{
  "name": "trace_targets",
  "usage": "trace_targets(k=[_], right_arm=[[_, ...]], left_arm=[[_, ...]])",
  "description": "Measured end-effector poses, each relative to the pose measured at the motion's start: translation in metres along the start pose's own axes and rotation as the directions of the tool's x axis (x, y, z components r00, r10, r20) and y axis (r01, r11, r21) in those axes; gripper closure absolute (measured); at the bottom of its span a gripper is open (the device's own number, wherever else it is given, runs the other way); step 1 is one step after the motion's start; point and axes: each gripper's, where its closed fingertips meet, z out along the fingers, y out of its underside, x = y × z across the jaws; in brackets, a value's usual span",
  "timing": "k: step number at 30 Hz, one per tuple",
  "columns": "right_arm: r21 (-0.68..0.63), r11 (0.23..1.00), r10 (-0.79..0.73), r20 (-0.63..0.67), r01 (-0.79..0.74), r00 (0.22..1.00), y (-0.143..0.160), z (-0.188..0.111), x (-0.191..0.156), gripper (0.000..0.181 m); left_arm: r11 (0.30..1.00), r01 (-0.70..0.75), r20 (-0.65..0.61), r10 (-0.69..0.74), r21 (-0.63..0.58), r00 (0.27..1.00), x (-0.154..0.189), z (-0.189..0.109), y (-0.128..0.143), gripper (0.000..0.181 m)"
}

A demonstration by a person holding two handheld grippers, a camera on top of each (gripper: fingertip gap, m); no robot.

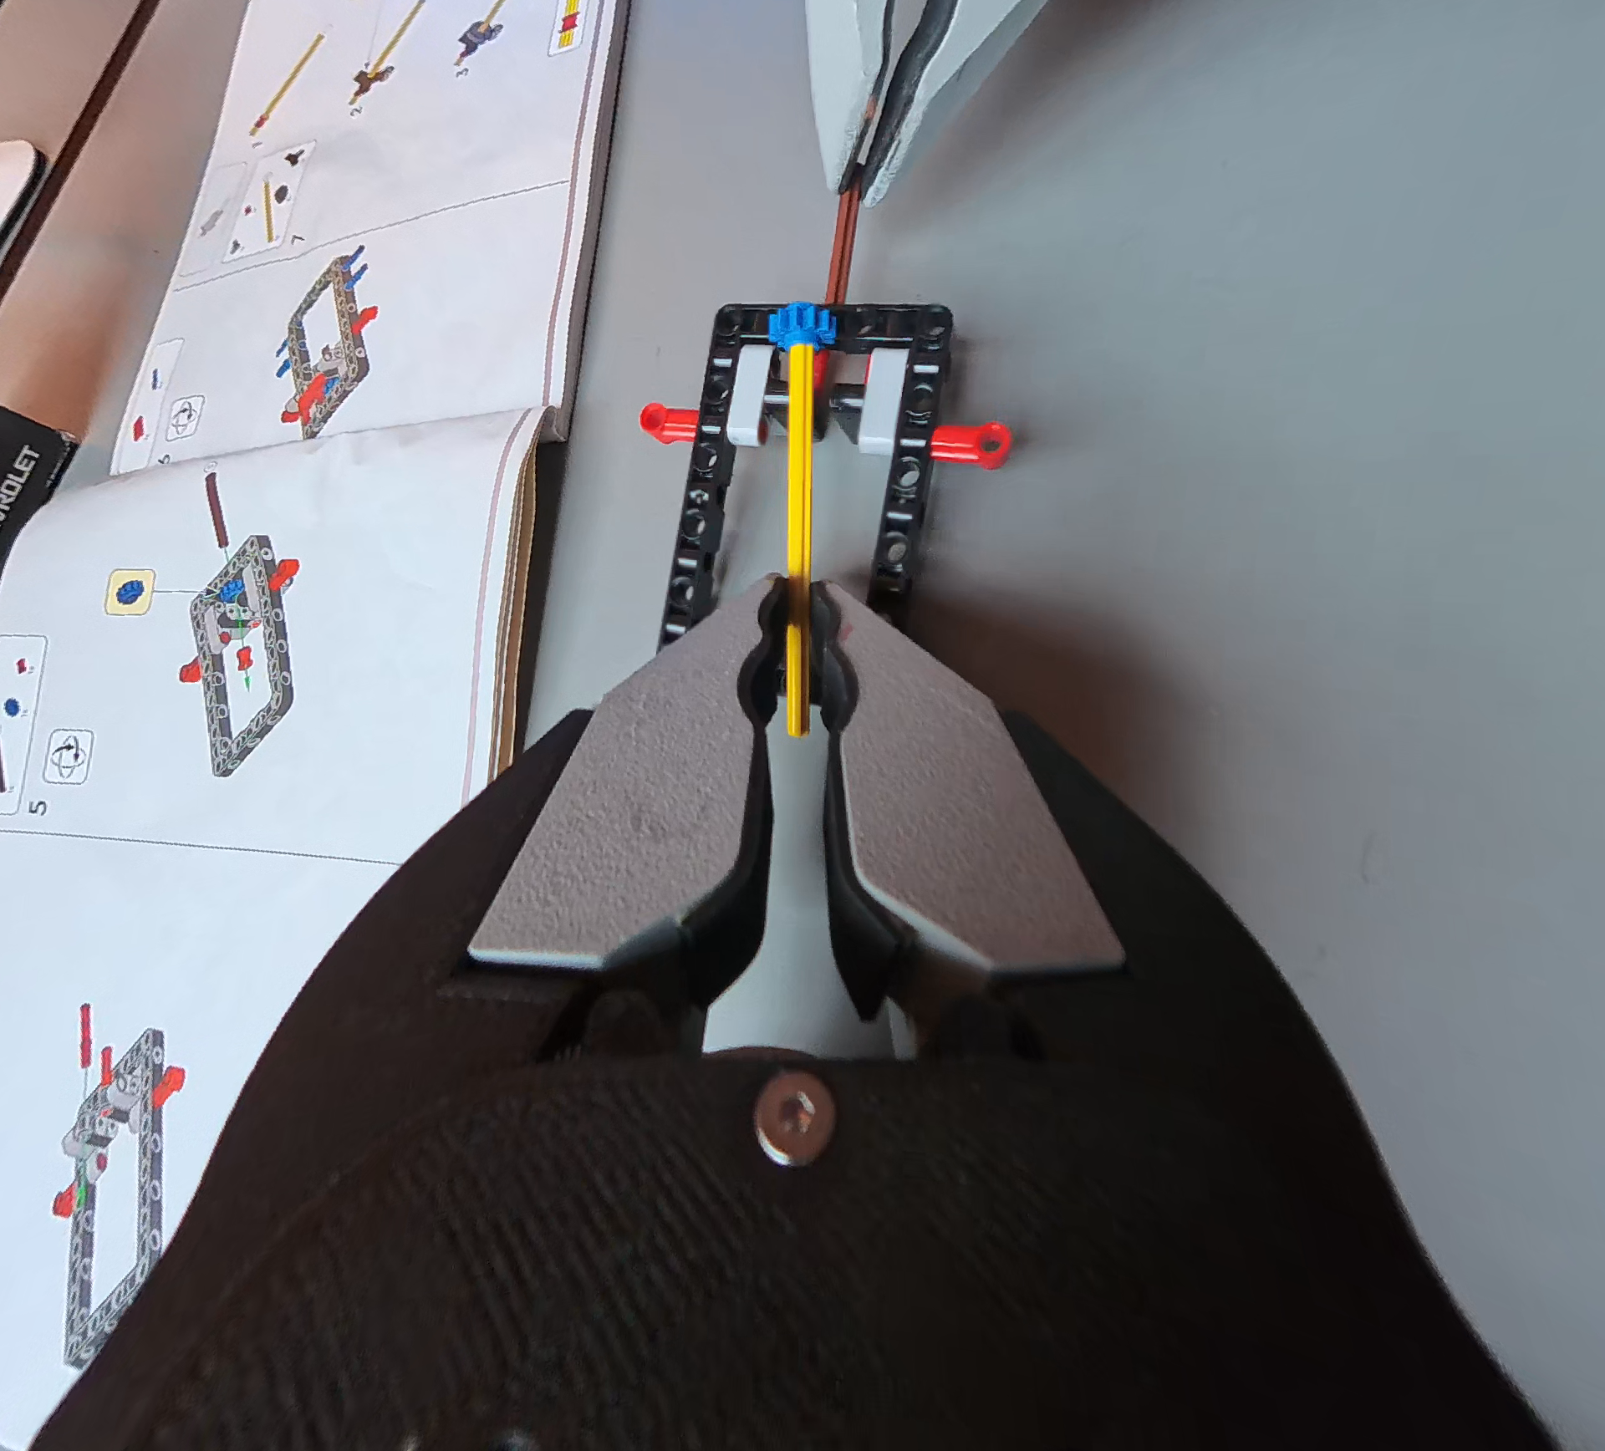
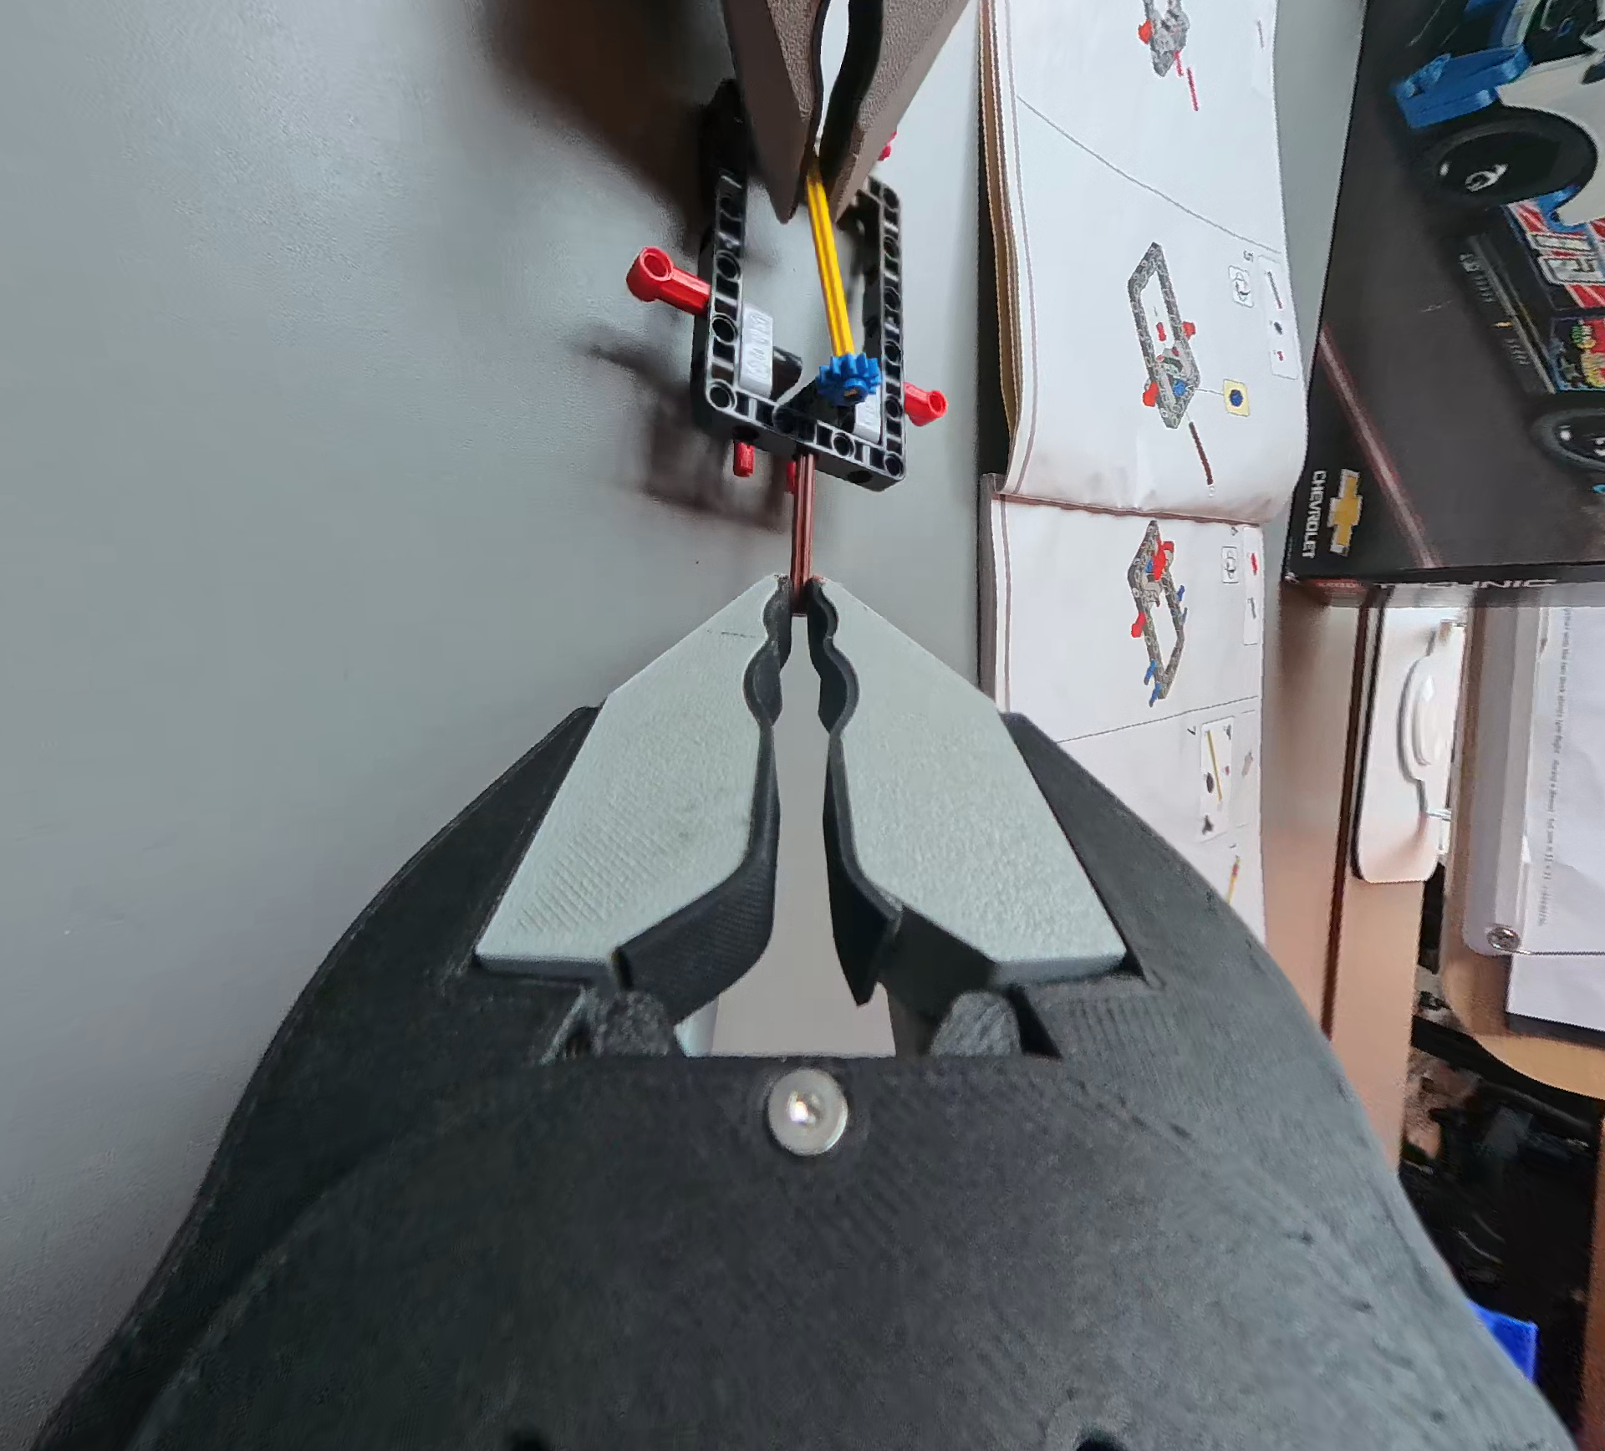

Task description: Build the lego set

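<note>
Gripping from both ends, two tongs work a black frame lying on the grey table.

Left tongs pinch the yellow axle, whose far end carries the blue gear at the frame's far bar. Right tongs clamp the brown axle, which enters that same bar from the opposite side. Red pins stick out of both long sides. Open instruction booklet lies just left of the frame; the set's box sits beyond it.
</note>
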Motion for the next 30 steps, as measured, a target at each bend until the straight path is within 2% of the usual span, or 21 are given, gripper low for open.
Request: trace_targets(k=[7,13,16,25,30], right_arm=[[-0.054,0.996,0.072,0.085,-0.068,0.994,-0.001,0.001,-0.003,0.181],[-0.121,0.99,0.091,0.104,-0.078,0.99,0.002,0.003,-0.004,0.181],[-0.134,0.985,0.125,0.125,-0.108,0.984,-0.001,0.002,-0.004,0.181],[-0.224,0.969,0.132,0.128,-0.101,0.983,-0.005,0.004,-0.001,0.181],[-0.235,0.969,0.103,0.091,-0.079,0.99,-0.005,0.004,0.001,0.181]], left_arm=[[1.0,0.018,0.005,-0.018,-0.006,1.0,-0.002,0.0,0.001,0.179],[0.994,0.111,0.016,-0.111,0.009,0.994,-0.015,-0.018,0.005,0.179],[0.985,0.174,-0.034,-0.174,0.009,0.984,-0.012,-0.026,0.007,0.179],[1.0,0.019,-0.143,-0.02,-0.01,0.99,0.021,-0.025,0.014,0.179],[0.999,0.015,-0.201,-0.009,0.028,0.98,0.034,-0.025,0.007,0.179]])
